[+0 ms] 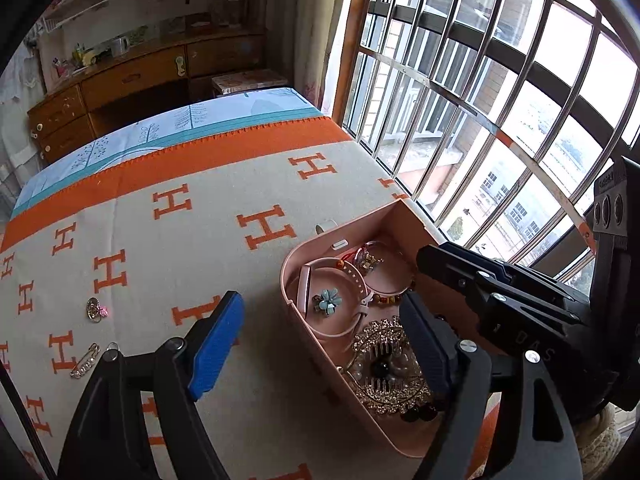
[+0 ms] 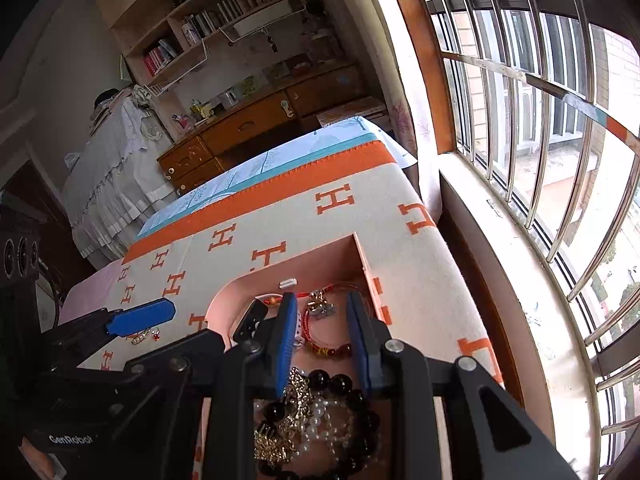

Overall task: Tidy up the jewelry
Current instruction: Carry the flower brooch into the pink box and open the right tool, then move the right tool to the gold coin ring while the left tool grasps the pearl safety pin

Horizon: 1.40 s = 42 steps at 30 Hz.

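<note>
A pink jewelry box point(image 1: 289, 268) sits on the H-patterned blanket point(image 1: 168, 240) near the window. It holds a pink band with a blue flower clip point(image 1: 328, 300), a gold comb point(image 1: 384, 364), bead bracelets and a red cord bracelet point(image 2: 320, 320). My left gripper point(image 1: 320, 340) is open, one finger outside the box and one inside it. My right gripper point(image 2: 322, 312) is open above the box point(image 2: 320, 260), fingers either side of the red bracelet, holding nothing. A gold brooch point(image 1: 96, 309) and a pearl safety pin point(image 1: 85, 361) lie loose on the blanket at left.
A barred window point(image 1: 480, 100) and sill point(image 2: 500, 280) run along the right. A wooden dresser point(image 1: 132, 76) and bookshelves point(image 2: 224, 20) stand beyond the bed. The blanket's orange border point(image 1: 200, 156) marks its far edge.
</note>
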Available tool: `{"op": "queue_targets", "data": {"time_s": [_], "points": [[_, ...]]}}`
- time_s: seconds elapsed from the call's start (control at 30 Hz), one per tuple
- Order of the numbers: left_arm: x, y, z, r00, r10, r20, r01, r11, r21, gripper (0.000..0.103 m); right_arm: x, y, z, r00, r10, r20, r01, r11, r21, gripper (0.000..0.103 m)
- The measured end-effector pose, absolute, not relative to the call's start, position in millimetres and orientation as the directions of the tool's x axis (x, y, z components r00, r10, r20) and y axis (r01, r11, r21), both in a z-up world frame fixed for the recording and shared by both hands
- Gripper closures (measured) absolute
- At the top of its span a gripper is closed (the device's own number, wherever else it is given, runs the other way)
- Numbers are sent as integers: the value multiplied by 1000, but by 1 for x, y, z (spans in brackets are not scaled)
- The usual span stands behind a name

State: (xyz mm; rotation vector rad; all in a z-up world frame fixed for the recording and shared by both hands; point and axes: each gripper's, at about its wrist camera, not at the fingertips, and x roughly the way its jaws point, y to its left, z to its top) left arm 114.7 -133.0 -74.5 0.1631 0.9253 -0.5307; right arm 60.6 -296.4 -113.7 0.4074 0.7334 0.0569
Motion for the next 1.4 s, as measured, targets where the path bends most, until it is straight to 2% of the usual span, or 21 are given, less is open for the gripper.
{"op": "queue_targets", "data": {"time_s": [0.1,0.5,1.0,1.07,1.17,1.4], "points": [[112,-123,-76,485,-348,-802,481,872,-87,20,61,-288,-114,739,191,-646,80,927,365,77],[95,-66,-85,509,-259,-821,395,917,-44,20,50,-259,-101,757,188,-626,28,948,318,77],[78,28,-12,702,-125,-701,241,968,69,20,46,-197,-53,765,282,-579,-141,951,277,77],[78,35,-4,718,-120,-686,239,968,80,19,54,-190,-44,758,298,-581,-158,947,281,77],[79,41,0,725,-124,-678,262,959,105,12,68,-179,-33,736,339,-586,-190,934,301,77],[99,39,-36,675,-89,-733,345,916,206,12,103,-145,-32,692,376,-615,-236,924,300,77]]}}
